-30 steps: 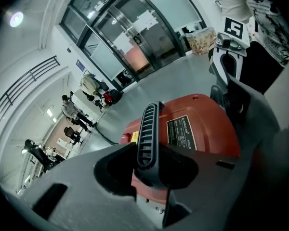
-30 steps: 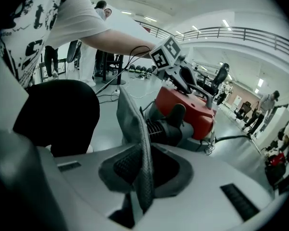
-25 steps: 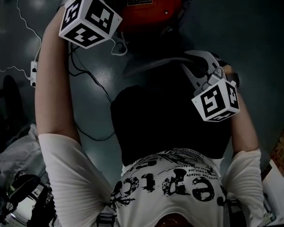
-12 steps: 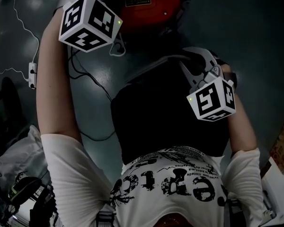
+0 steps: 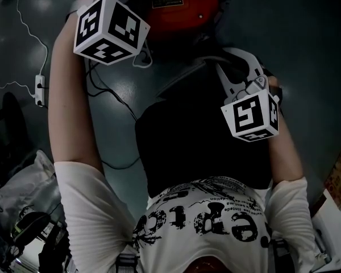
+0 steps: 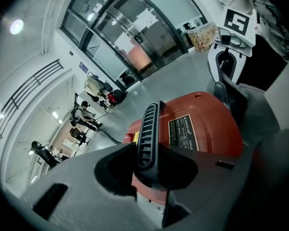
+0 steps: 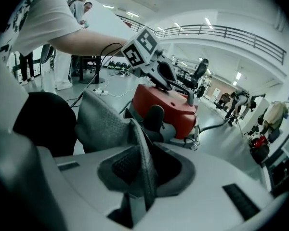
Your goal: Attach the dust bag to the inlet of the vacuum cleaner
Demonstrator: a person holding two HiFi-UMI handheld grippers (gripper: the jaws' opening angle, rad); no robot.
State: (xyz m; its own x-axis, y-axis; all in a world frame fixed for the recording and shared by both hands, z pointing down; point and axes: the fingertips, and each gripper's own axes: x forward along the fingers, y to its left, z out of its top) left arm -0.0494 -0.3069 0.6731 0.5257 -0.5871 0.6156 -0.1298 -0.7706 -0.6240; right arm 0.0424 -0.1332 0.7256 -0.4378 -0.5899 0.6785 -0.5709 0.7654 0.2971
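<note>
Red vac [image 5: 176, 4] sits on the grey floor [image 5: 307, 33] at the top of the head view, right in front of the person. L gripper [image 6: 151, 153] is up on top of it. Its jaws are closed narrow on the vac's black ribbed handle [image 6: 148, 129], which stands upright btwn the pads w/ a pad against each side. L marker cube [image 5: 111, 30] shows beside the person's left forearm.

R gripper [image 7: 139, 177] is lower and nearer the person's body, w/ its cube [image 5: 251, 115] at mid-right of the head view. Its jaws have just been opening, but the gap is slim. A fold of grey textured fabric, the dust bag [image 7: 106, 124], runs down btwn the pads and looks pinched there. From the jaws the bag rises and spreads to the left in the R gripper view, on the near side of the vac. A dark rounded part [image 7: 154, 117] on the vac's near face shows just past the bag's top edge. Whether bag and vac touch can't be told.

Black cables [image 5: 111, 95] loop over the floor by the vac, and a white power strip [image 5: 40, 87] lies further left. Far off in the L gripper view, a few people [image 6: 84, 114] stand along a glass-fronted hall.
</note>
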